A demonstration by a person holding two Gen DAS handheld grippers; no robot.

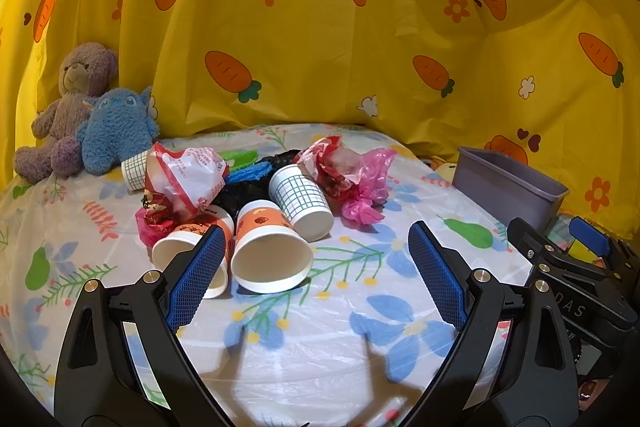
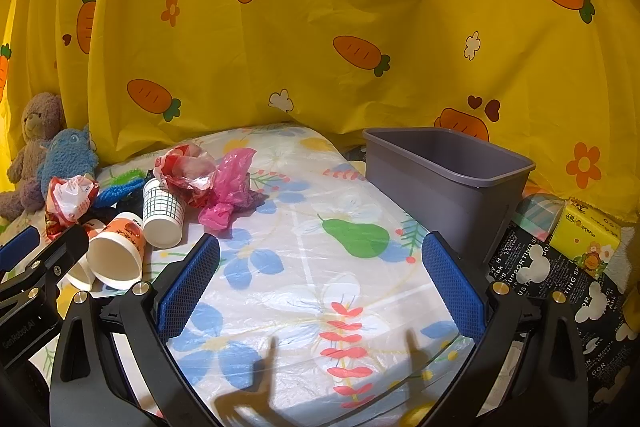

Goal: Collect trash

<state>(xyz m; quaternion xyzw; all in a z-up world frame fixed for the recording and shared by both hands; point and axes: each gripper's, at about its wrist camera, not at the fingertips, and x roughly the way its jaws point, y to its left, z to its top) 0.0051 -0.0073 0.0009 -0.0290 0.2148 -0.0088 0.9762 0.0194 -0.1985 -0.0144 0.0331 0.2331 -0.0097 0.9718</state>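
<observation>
Nearest the cameras, two black hand-held claws with blue ribbed pads hover over a tabletop (image 2: 304, 267) covered in a floral plastic sheet. The left gripper (image 1: 316, 247) is spread wide and holds nothing; its left pad overlaps an orange paper cup (image 1: 188, 259) lying on its side. The right gripper (image 2: 320, 259) is likewise wide open and empty, above bare cloth near the front edge.

Just beyond the left claw, a second orange cup (image 1: 272, 251) lies with its mouth facing forward, touching a grid-patterned white cup (image 1: 304, 203) tipped beside it. Behind these sits the rest of the trash pile toward the table's left half: a crumpled red-and-white wrapper (image 1: 184, 175), a pink plastic bag (image 1: 368, 187), and another grid cup (image 1: 134, 171).

At the right edge stands an empty grey bin (image 2: 444, 179), with a yellow tissue pack (image 2: 584, 235) further right.

At the far left corner, a brown teddy bear (image 1: 68, 107) and a blue plush toy (image 1: 116, 131) lean against a yellow carrot-print curtain (image 1: 320, 7).
</observation>
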